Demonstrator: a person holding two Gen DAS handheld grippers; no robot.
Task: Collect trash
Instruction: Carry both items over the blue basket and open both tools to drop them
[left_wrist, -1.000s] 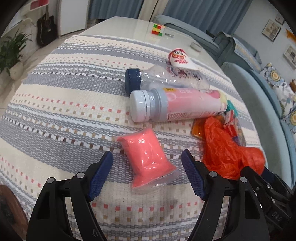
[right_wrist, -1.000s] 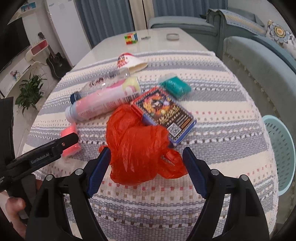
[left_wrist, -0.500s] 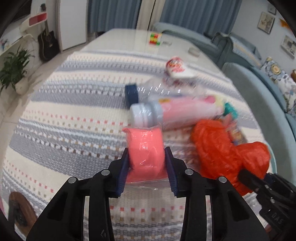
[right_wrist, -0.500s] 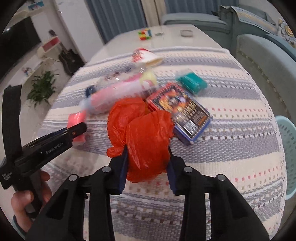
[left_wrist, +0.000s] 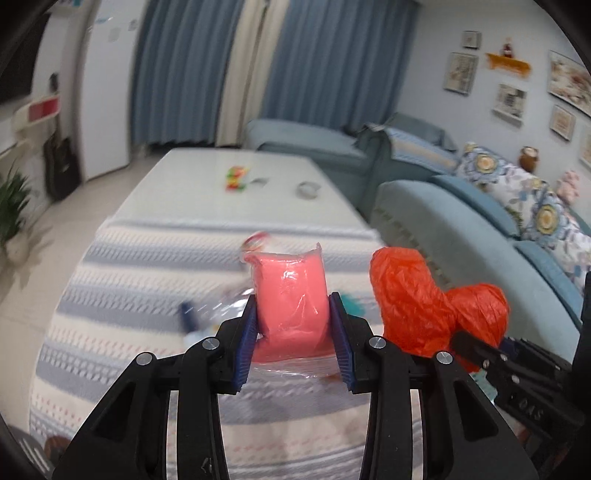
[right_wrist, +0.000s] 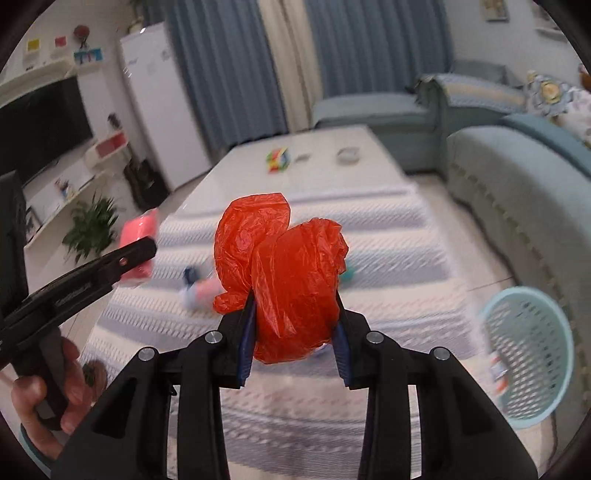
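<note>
Above the striped tablecloth, the left gripper squeezes a pink packet wrapped in clear plastic. Its two blue pads press on both sides of the packet, so the gap is only as wide as the packet. The packet is up in the air, off the table.

The right gripper is closed the same way on a crumpled orange plastic bag. The bag puffs up over the pads and also hangs a little below them. It is off the table too. From the left camera, the bag shows just to the right of the pink packet.

Down on the cloth lie a few blurry things: a bottle with a blue cap and something teal. A light blue basket with holes sits on the floor to the right of the table, beside the blue sofa. Far away on the bare table top is a colourful puzzle cube.
</note>
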